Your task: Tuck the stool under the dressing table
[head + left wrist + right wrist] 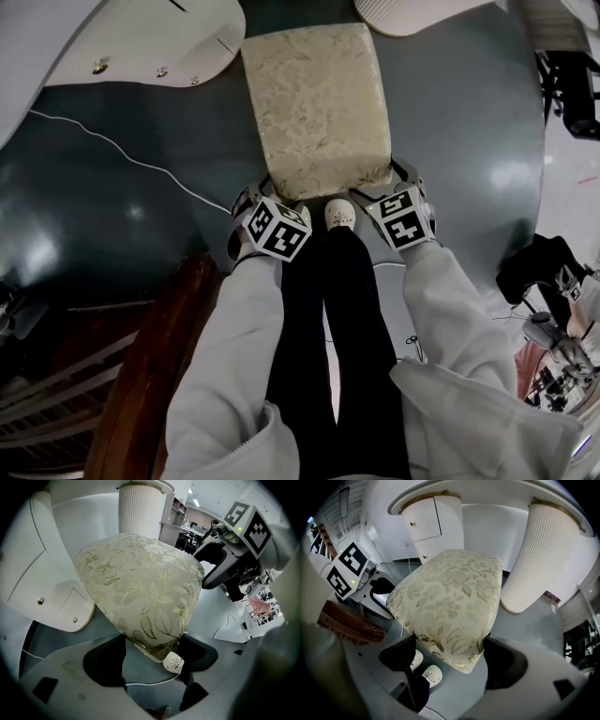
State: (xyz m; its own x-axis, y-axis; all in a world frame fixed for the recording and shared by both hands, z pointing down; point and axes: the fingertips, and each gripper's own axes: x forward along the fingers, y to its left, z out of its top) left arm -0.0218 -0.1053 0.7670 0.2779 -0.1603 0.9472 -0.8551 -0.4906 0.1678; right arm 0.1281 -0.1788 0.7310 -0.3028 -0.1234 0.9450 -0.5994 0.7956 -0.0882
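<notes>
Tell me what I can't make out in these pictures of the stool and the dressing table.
- Stool legs: hidden beneath its cushion in all three views.
- Dressing table top surface: cut off by the head view's upper edge; the right gripper view sees it only from below.
- Left gripper and right gripper jaws, head view: mostly covered by their marker cubes.

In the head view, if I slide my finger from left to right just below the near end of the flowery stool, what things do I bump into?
left gripper → white shoe → right gripper
</notes>
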